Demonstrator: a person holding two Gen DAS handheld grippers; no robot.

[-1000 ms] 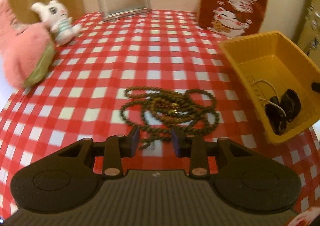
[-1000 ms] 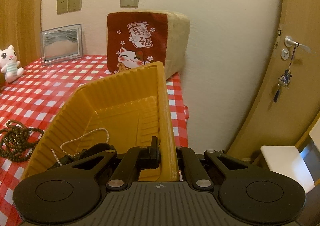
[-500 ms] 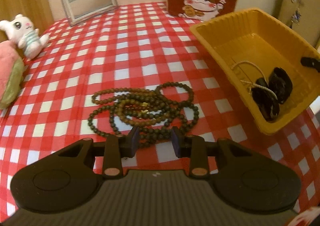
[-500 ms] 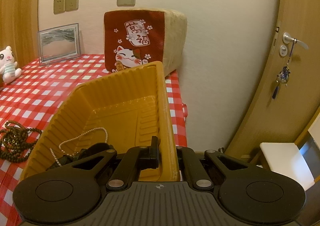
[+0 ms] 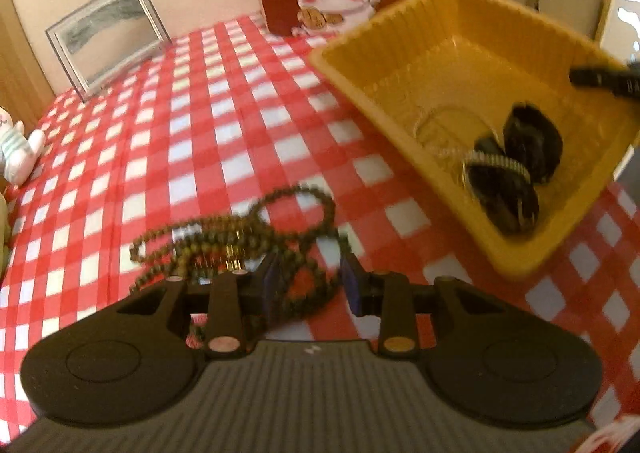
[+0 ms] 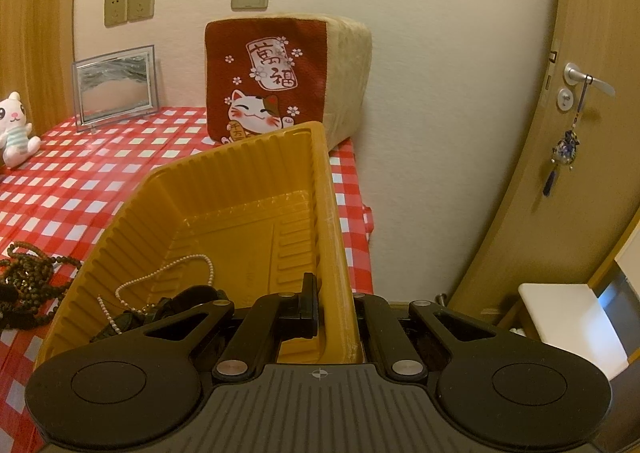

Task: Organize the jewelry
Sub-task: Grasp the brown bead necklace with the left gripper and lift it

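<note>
1. The left gripper (image 5: 308,281) hung over the brown bead necklace (image 5: 240,241) on the checked surface (image 5: 200,125), jaws apart around its near strands.
2. The right gripper (image 6: 336,307) was clamped on the yellow basket's (image 6: 240,189) right wall.

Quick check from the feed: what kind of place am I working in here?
Most likely a home room, perhaps a bedroom. A lucky-cat cushion leans on the wall, a plush toy sits on the red checked tablecloth, and a charm hangs from the door handle.
</note>
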